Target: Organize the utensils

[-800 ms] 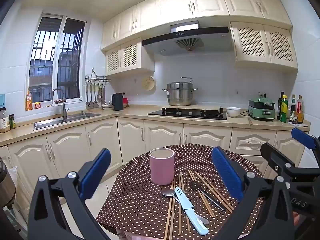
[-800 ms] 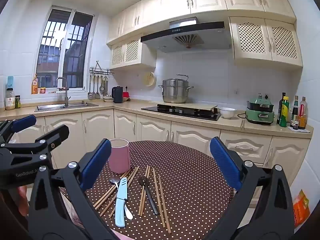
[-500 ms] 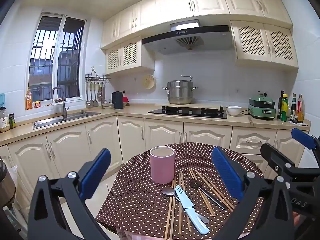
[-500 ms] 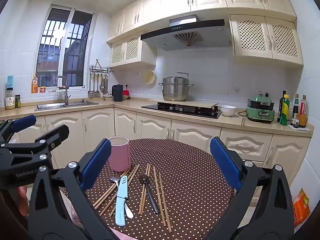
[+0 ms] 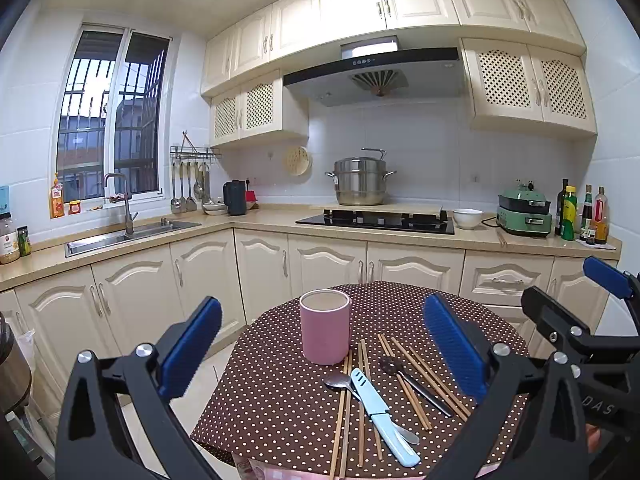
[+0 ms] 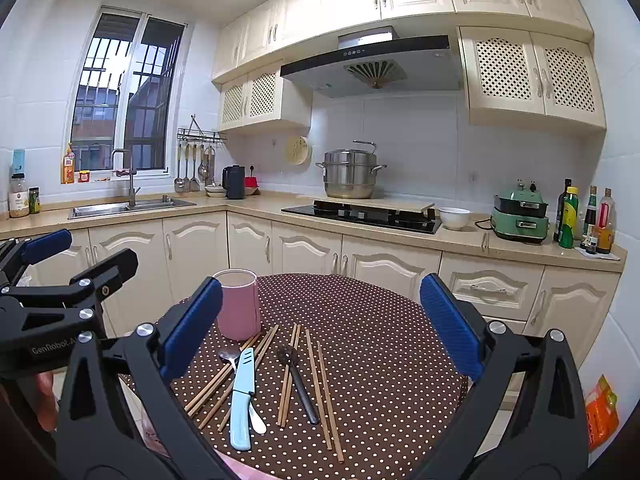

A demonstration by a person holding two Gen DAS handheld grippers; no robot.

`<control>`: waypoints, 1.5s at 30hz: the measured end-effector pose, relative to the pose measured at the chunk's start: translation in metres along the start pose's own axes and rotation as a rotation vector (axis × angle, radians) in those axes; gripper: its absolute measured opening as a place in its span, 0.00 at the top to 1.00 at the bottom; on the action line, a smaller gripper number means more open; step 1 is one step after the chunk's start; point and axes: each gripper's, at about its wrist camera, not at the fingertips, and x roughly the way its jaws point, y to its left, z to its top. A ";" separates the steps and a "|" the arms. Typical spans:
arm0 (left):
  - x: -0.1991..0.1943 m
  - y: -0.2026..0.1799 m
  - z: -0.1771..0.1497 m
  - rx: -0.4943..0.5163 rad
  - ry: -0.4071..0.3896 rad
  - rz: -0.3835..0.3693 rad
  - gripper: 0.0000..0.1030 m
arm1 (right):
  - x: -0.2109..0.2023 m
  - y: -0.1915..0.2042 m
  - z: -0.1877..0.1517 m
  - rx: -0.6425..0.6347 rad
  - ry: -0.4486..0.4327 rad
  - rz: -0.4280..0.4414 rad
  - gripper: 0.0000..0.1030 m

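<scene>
We hold the left hand-held gripper and the right hand-held gripper spread wide, empty, above the near edge of the dotted surface. Just ahead, between their fingers, lie the blue knife, spoons and chopsticks. Beyond them stands the pink cup.

The pink cup stands tall at the far end of the pile, touching some chopsticks. The knife lies over the silver spoon. The table has bare cloth to the right of the pile. Both hand-held grippers are above the near edge.
</scene>
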 end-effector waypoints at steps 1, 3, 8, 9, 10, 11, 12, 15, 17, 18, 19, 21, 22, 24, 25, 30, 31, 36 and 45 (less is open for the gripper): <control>0.000 -0.001 0.000 0.000 0.000 0.001 0.04 | 0.000 0.000 0.000 -0.001 0.001 0.000 0.06; 0.002 -0.002 0.001 0.000 0.005 0.002 0.04 | 0.000 -0.001 0.000 0.000 0.003 0.000 0.06; 0.002 -0.001 0.002 0.002 0.006 0.004 0.04 | 0.001 -0.001 0.000 0.000 0.005 0.001 0.06; 0.002 0.000 0.002 0.002 0.007 0.005 0.04 | 0.001 -0.001 -0.001 0.001 0.005 0.003 0.06; 0.002 0.000 0.003 0.003 0.007 0.006 0.04 | 0.001 -0.001 -0.001 0.001 0.006 0.003 0.06; 0.001 0.000 0.003 0.002 0.007 0.007 0.04 | 0.001 -0.001 -0.001 0.001 0.008 0.004 0.06; 0.002 0.000 0.005 0.003 0.009 0.007 0.04 | 0.002 0.000 -0.001 0.001 0.009 0.003 0.06; 0.001 0.000 0.006 0.002 0.012 0.006 0.04 | 0.004 0.002 -0.002 -0.001 0.013 0.003 0.06; 0.001 0.001 0.007 0.002 0.013 0.006 0.04 | 0.004 0.002 -0.002 0.000 0.013 0.003 0.06; 0.001 0.001 0.008 0.003 0.014 0.007 0.04 | 0.004 0.002 -0.002 0.000 0.014 0.003 0.06; 0.001 0.000 0.007 0.004 0.014 0.008 0.04 | 0.004 0.002 -0.002 0.000 0.014 0.004 0.06; 0.001 0.000 0.008 0.006 0.015 0.008 0.04 | 0.005 0.002 -0.002 0.000 0.016 0.005 0.06; 0.001 0.000 0.008 0.005 0.015 0.007 0.04 | 0.005 0.003 -0.002 0.001 0.017 0.006 0.06; 0.002 0.000 0.008 0.005 0.018 0.008 0.04 | 0.006 0.004 -0.003 0.000 0.020 0.005 0.06; 0.002 0.000 0.009 0.005 0.020 0.008 0.04 | 0.006 0.004 -0.004 0.000 0.021 0.006 0.06; 0.004 -0.001 0.009 0.007 0.026 0.010 0.04 | 0.009 0.003 -0.004 0.003 0.029 0.008 0.06; 0.005 0.000 0.009 0.007 0.026 0.010 0.04 | 0.009 0.003 -0.004 0.003 0.030 0.007 0.06; 0.006 0.000 0.010 0.004 0.032 0.009 0.04 | 0.009 0.004 -0.005 0.001 0.035 0.006 0.06; 0.008 0.000 0.011 0.007 0.036 0.010 0.04 | 0.009 0.003 -0.001 0.007 0.047 0.007 0.06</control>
